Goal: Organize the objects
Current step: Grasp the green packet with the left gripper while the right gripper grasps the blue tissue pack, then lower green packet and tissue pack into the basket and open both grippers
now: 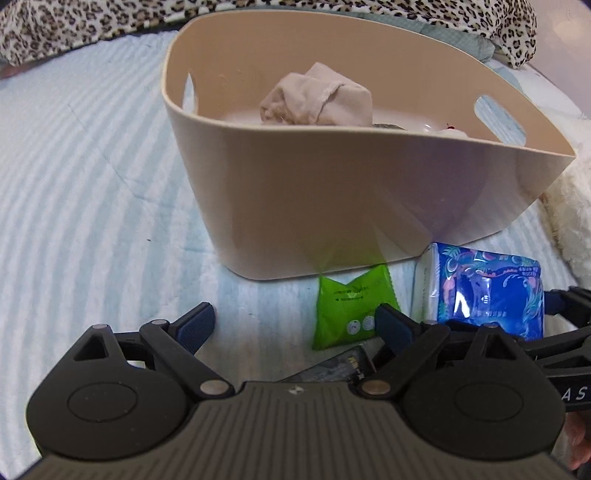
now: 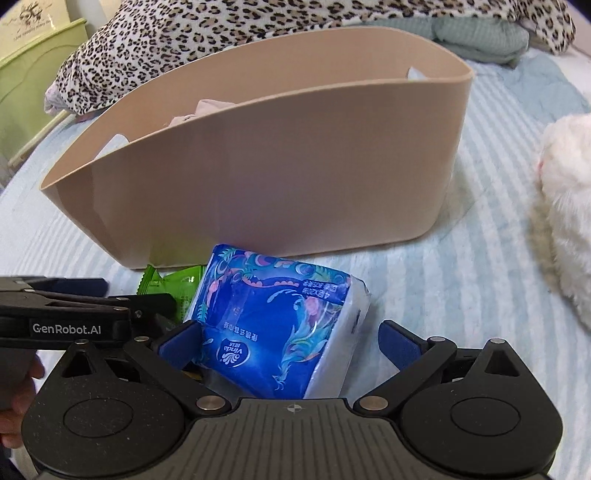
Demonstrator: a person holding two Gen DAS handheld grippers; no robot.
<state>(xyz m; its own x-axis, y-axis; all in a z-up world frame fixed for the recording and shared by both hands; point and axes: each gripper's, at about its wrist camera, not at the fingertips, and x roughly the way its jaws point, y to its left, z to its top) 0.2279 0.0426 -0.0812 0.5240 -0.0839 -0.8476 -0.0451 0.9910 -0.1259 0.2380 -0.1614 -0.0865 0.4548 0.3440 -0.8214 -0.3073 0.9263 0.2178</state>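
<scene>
A beige plastic basket point(image 1: 332, 192) stands on the striped bedcover and holds a beige rolled cloth point(image 1: 317, 96) and other small items. In front of it lie a green packet point(image 1: 351, 306) and a blue tissue pack point(image 1: 491, 291). My left gripper point(image 1: 295, 325) is open, low over the bed, with the green packet and a dark flat packet point(image 1: 332, 365) between its fingers. My right gripper point(image 2: 291, 347) is open around the blue tissue pack point(image 2: 273, 325), its pads beside the pack's sides. The basket point(image 2: 277, 177) stands just beyond. The left gripper's body point(image 2: 66, 317) shows at the left.
A leopard-print blanket point(image 1: 74, 26) lies behind the basket. A white fluffy plush point(image 2: 569, 206) lies to the right. A folded teal cloth point(image 2: 484, 37) sits at the back. A light green cabinet point(image 2: 33, 55) stands off the bed at the far left.
</scene>
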